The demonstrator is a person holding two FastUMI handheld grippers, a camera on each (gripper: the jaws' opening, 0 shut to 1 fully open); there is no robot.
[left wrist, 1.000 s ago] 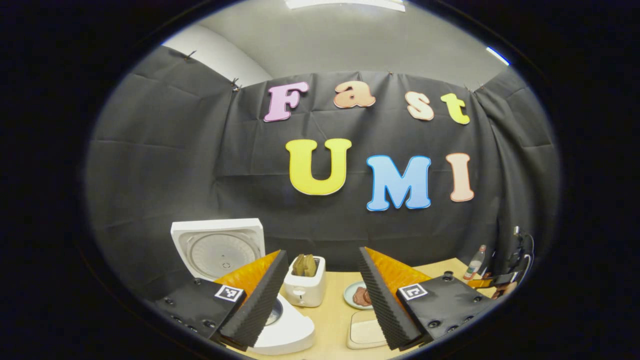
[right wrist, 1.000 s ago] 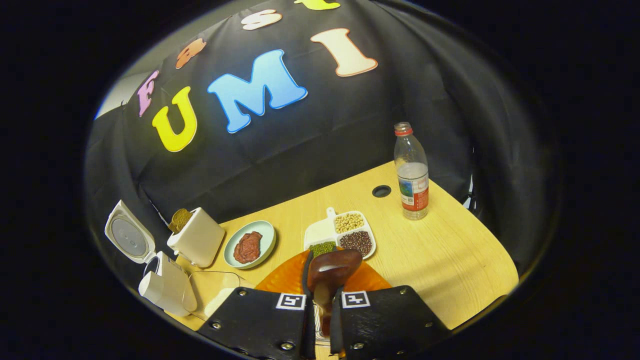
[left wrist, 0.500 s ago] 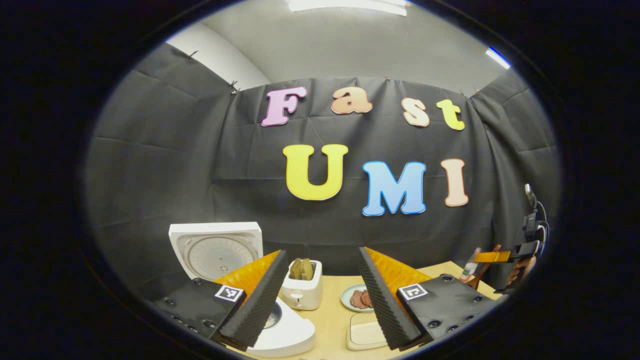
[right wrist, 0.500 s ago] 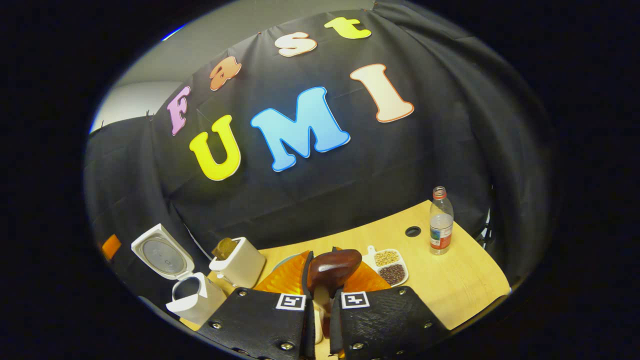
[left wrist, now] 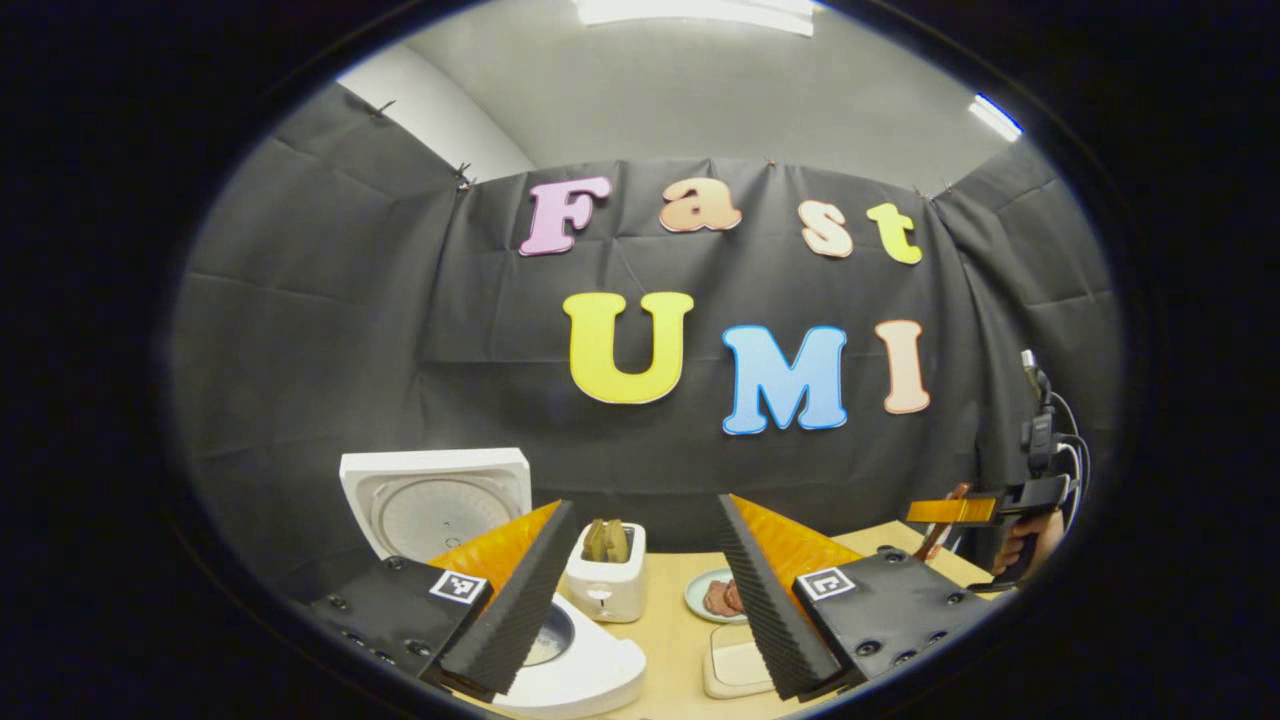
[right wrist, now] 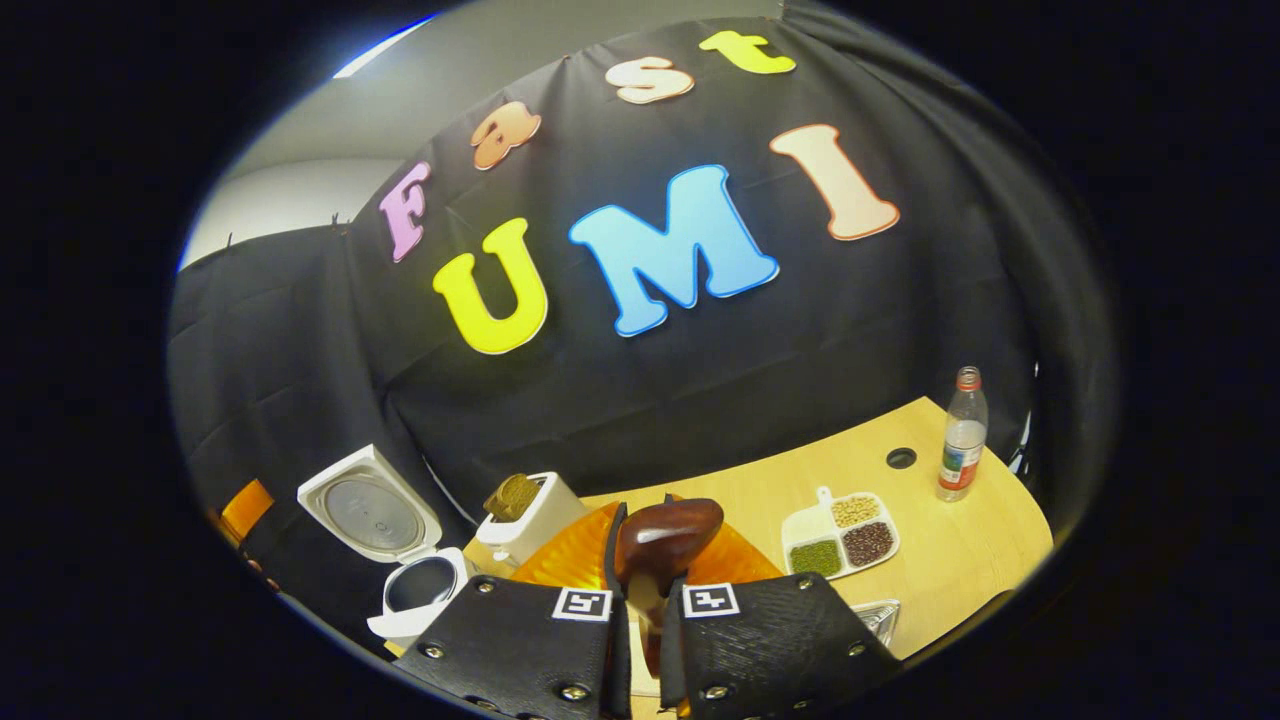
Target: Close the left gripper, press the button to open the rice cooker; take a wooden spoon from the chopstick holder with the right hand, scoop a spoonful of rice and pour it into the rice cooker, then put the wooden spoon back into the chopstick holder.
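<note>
In the right gripper view, my right hand-held gripper (right wrist: 640, 610) is clamped on the wooden spoon (right wrist: 662, 545), both fingers pressing its handle low between them. The spoon's long axis runs forward along the fingers, handle back toward me, and its dark brown bowl stands out past the fingertips, pointing up and ahead over the worktop (right wrist: 930, 560). I cannot tell whether there is rice in the bowl.

To the spoon's left sits the rice cooker (right wrist: 415, 590), its lid (right wrist: 368, 508) swung up and standing open, the dark inner pot showing. Just beside it is a white toaster (right wrist: 525, 512) with bread in the slot. To the right lie a divided dish of beans (right wrist: 840, 535) and, farther off near the worktop's far edge, a water bottle (right wrist: 962, 435) standing upright.

In the left gripper view, my left hand-held gripper (left wrist: 645, 590) is spread wide and holds nothing. Between its fingers I see the toaster (left wrist: 607, 575) and a plate with meat (left wrist: 712, 595); the rice cooker (left wrist: 575, 665) is under the left finger, lid (left wrist: 435, 500) upright. At far right, my other hand (left wrist: 1025, 545) holds the right hand-held gripper (left wrist: 960, 512) level, well above the worktop.
</note>
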